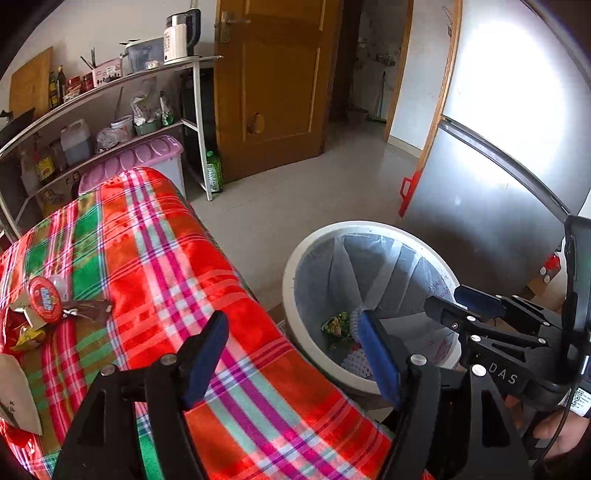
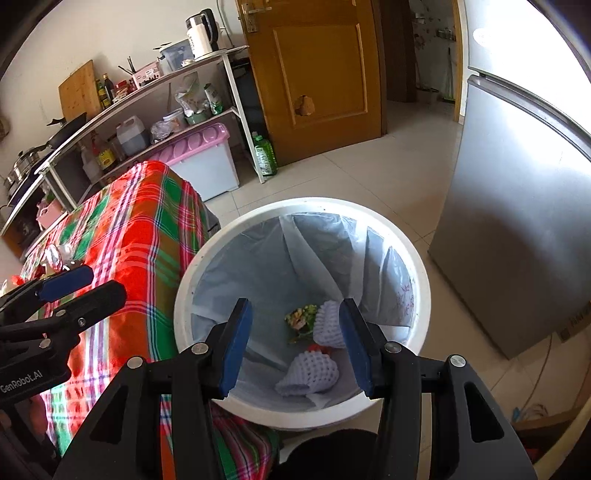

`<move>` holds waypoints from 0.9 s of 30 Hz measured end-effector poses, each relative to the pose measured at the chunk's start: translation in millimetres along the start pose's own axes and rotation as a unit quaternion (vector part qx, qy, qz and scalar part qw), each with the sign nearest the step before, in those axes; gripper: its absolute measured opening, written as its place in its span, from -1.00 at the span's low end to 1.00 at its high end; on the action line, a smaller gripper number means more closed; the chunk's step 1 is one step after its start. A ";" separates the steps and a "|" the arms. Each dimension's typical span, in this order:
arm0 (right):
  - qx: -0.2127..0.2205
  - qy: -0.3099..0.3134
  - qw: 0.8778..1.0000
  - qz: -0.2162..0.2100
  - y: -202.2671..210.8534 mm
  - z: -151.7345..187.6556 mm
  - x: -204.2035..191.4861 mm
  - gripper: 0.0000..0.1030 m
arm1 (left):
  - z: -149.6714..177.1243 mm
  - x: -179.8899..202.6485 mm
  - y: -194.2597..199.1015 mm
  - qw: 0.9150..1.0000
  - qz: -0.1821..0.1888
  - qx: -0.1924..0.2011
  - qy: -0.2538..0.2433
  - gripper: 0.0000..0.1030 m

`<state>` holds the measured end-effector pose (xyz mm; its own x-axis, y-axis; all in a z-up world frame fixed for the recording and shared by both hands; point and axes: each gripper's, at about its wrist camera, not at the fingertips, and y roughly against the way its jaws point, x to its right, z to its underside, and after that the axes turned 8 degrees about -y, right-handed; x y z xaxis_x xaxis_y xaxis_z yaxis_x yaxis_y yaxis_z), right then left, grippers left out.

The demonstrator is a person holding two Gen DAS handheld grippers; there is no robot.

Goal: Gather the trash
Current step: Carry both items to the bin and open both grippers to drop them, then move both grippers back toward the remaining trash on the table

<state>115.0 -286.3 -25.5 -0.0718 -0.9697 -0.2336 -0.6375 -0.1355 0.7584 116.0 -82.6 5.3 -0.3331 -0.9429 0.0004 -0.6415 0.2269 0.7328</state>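
Note:
A white round trash bin (image 2: 419, 273) with a pale liner stands on the floor beside the table; it also shows in the left wrist view (image 1: 291, 258). Inside lie two white foam fruit nets (image 2: 308, 373) and a green crumpled wrapper (image 2: 299, 319). My right gripper (image 2: 295, 347) is open and empty, right above the bin's mouth. My left gripper (image 1: 291, 354) is open and empty over the table's right edge. More trash lies at the table's left: a red round lid (image 1: 44, 299), a brown wrapper (image 1: 88, 308) and yellow wrappers (image 1: 26, 334).
The table wears a red, green and pink plaid cloth (image 1: 166, 266). A grey fridge (image 2: 517, 229) stands right of the bin. A metal shelf with bottles and a kettle (image 1: 181, 33) lines the back wall, with a pink-lidded box (image 1: 147, 158) and a wooden door (image 1: 273, 74).

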 end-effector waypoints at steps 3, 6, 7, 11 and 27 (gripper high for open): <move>0.004 0.010 1.000 -0.013 4.1 1.9 -15.3 -0.03 | 7.8 -15.2 17.8 0.999 -0.034 0.018 0.008 0.46; 0.010 0.022 0.999 -0.027 9.6 3.1 -32.9 -0.03 | 18.0 -34.2 36.0 0.998 -0.049 0.031 0.022 0.47; 0.013 0.027 0.999 -0.032 11.6 3.4 -39.0 -0.03 | 21.8 -41.2 41.9 0.998 -0.052 0.034 0.030 0.48; 0.018 0.046 0.997 -0.055 17.7 7.3 -65.7 -0.03 | 41.0 -67.2 65.8 0.994 -0.074 0.047 0.060 0.49; 0.006 0.158 0.975 -0.156 24.7 34.7 -203.4 -0.03 | 118.0 -175.5 146.6 0.964 -0.189 0.068 0.175 0.58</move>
<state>87.2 -85.4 19.7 0.3665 -0.8959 -0.2509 -0.6001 -0.4337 0.6722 -1.1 144.9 32.4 0.1801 -0.9836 -0.0030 -0.7638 -0.1418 0.6297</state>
